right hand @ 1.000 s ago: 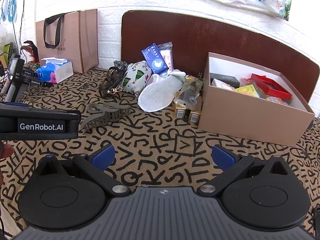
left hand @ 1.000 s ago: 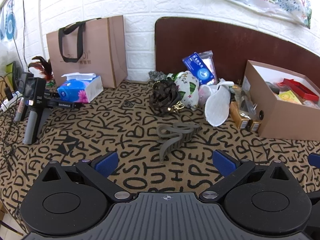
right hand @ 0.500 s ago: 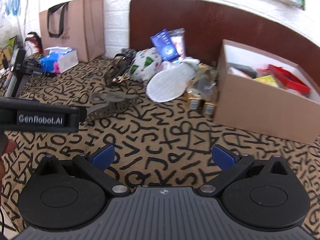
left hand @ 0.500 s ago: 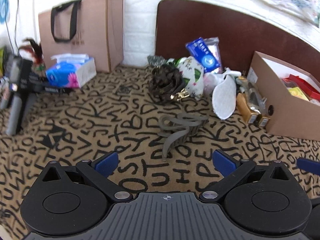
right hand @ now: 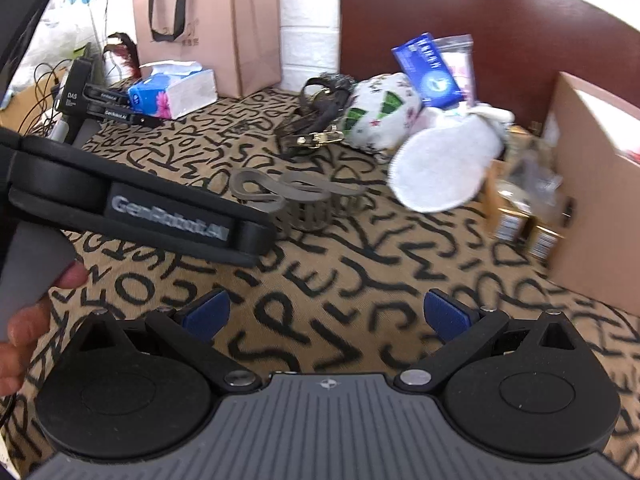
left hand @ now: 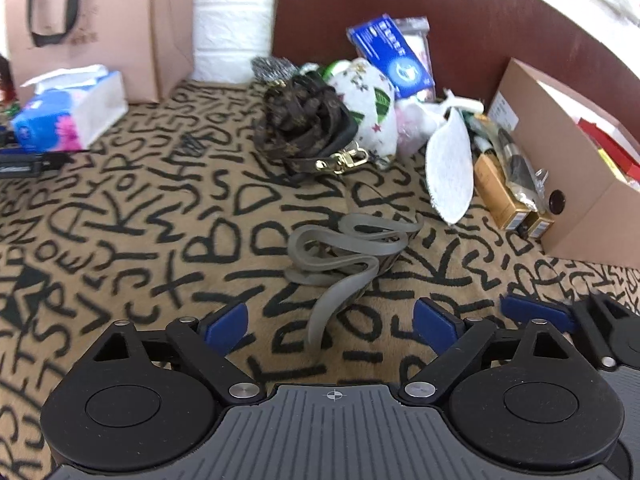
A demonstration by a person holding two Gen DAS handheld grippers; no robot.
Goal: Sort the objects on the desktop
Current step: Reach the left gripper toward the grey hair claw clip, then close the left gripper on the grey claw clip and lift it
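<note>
Both blue-padded fingers (left hand: 224, 326) of the left gripper (left hand: 330, 326) stand wide apart with nothing pressed between them, though the jaws are closing slightly; the tail end of the grey belt (left hand: 344, 256) lies on the cloth just ahead, in the gap between them. That belt sits in loose folds on the letter-patterned tablecloth (left hand: 120, 216), near the middle, apart from the clutter behind it. Further back lie a brown monogram strap (left hand: 308, 128) with a gold clasp, a floral pouch (left hand: 372, 104), a blue packet (left hand: 392, 56) and a white mitt (left hand: 450, 168). A cardboard box (left hand: 576, 184) stands at the right, a tissue pack (left hand: 68, 116) and a paper bag (left hand: 104, 28) at the left. The right gripper (right hand: 328, 316) is likewise spread and empty above bare cloth; in its view the left gripper's body crosses in front of the belt, held by a hand (right hand: 24, 320) at the left edge
</note>
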